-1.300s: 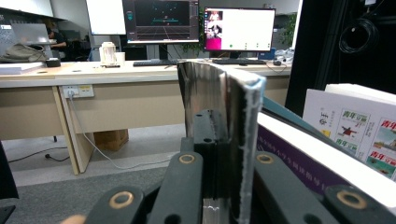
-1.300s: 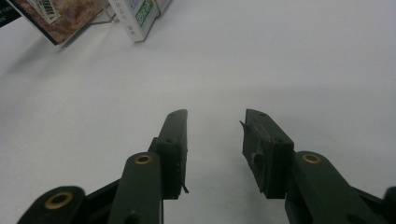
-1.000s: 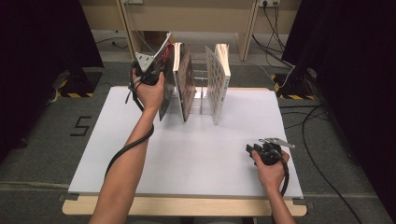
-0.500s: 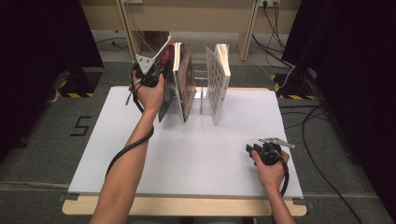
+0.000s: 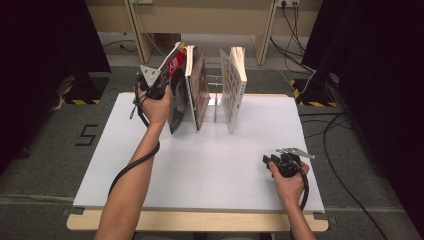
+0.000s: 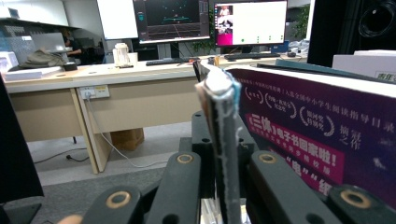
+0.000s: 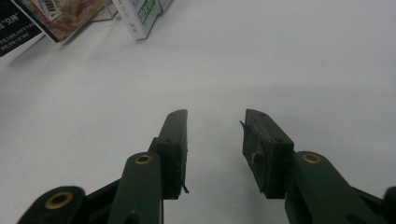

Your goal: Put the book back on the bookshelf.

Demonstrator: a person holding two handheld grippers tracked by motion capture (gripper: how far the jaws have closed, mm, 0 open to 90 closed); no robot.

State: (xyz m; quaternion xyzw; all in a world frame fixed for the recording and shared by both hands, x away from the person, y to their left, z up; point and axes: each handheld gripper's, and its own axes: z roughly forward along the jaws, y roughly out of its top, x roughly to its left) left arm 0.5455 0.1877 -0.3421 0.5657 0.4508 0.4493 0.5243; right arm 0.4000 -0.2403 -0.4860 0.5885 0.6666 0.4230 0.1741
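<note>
The left gripper (image 5: 167,70) pinches the dark book (image 5: 176,95) near the table's (image 5: 200,165) far edge. The right gripper (image 7: 212,140) rests near the right edge, jaws spread.

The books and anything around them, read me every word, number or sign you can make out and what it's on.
"三体": pink band on the dark purple book cover beside the left gripper, whose fingers pinch a thin book edge.
"5": black mark on the grey floor left of the white table.
"安" and a barcode: book covers in the right gripper view.
Smaller cover print: too blurred.
</note>
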